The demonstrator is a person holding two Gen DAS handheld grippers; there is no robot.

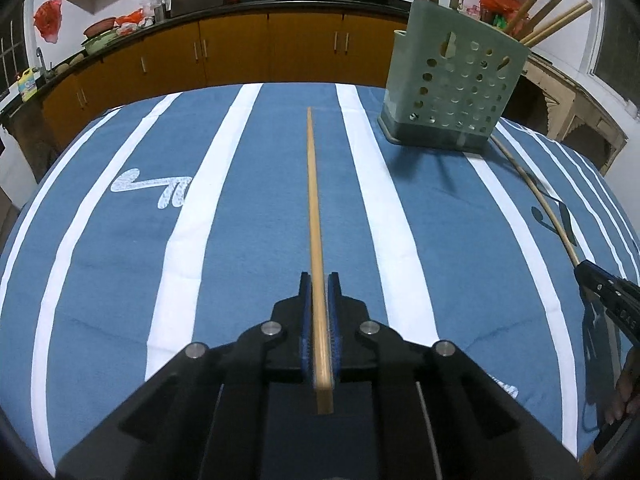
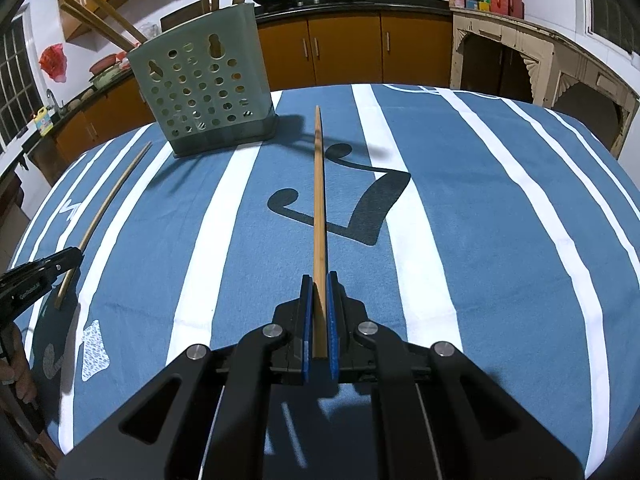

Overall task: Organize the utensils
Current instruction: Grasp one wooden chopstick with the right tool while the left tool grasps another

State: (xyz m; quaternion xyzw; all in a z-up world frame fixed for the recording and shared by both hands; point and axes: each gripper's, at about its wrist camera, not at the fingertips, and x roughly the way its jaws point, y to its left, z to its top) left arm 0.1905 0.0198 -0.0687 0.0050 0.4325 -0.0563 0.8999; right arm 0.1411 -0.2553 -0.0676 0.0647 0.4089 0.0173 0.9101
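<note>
Chopsticks, two, bamboo. One (image 1: 314, 216) clamped in left gripper (image 1: 319, 280) near thick end, tip pointing straight ahead over cloth (image 1: 120, 280). Other (image 2: 319, 216) clamped likewise in right gripper (image 2: 319, 280). Holder (image 1: 452, 92) ahead-right of left tool, ahead-left of right. Likely light, stiff, smooth; prone to pivot in pads; best held near thick end.

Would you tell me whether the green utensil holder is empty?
Not empty: the utensil holder already has several chopsticks sticking out of its top.
</note>
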